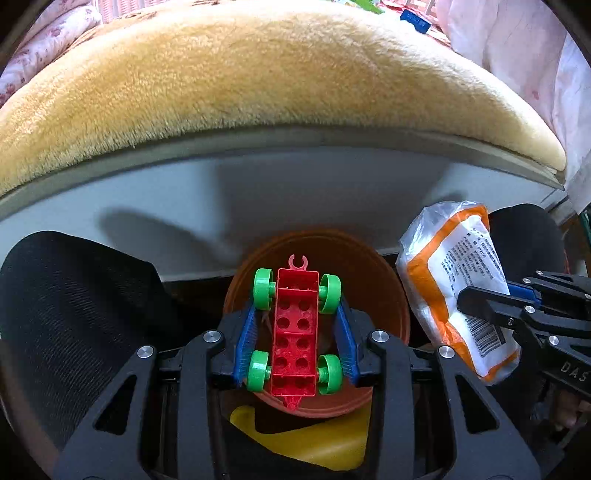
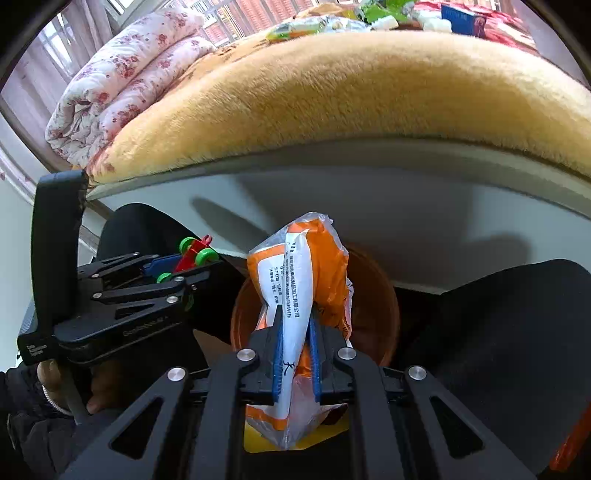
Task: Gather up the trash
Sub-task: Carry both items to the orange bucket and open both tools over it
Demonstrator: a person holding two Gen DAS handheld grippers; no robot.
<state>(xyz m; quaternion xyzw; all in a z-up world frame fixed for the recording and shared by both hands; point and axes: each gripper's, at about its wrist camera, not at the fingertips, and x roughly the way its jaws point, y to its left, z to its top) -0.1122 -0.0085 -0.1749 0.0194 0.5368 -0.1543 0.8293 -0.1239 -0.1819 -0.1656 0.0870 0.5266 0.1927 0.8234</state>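
Toy car [image 1: 295, 332] sits lengthwise between the blue pads of my left tongs [image 1: 295, 332], underside up, its four green wheels pressed against the pads, straight above the mouth of the orange bucket [image 1: 388, 295]. Beside it, in my right tongs [image 2: 295, 354], hangs the orange and white wrapper [image 2: 299, 291], also over that bucket, whose rim shows behind the wrapper in the right wrist view. Both tongs are near each other in front of the white bed frame [image 1: 295, 192], with the tan furry blanket [image 1: 258, 81] on top of it and my dark trouser legs [image 1: 74, 314] on either side.

I cannot see the bottom of the bucket; the car and the wrapper cover most of its opening. Something yellow [image 1: 314, 439] lies under the bucket and is cut off by my left tongs, so I cannot say what it is. The print on the wrapper is too small to read. Things at the far edge of the blanket are squeezed into the picture's rim, and only a blue packet [image 2: 461, 18] and a folded flowered quilt [image 2: 122, 85] are clear.

My left tongs are narrow, clamped on the car by its wheels. My right tongs are almost fully closed, pinching a crumpled fold of the wrapper between the pads.
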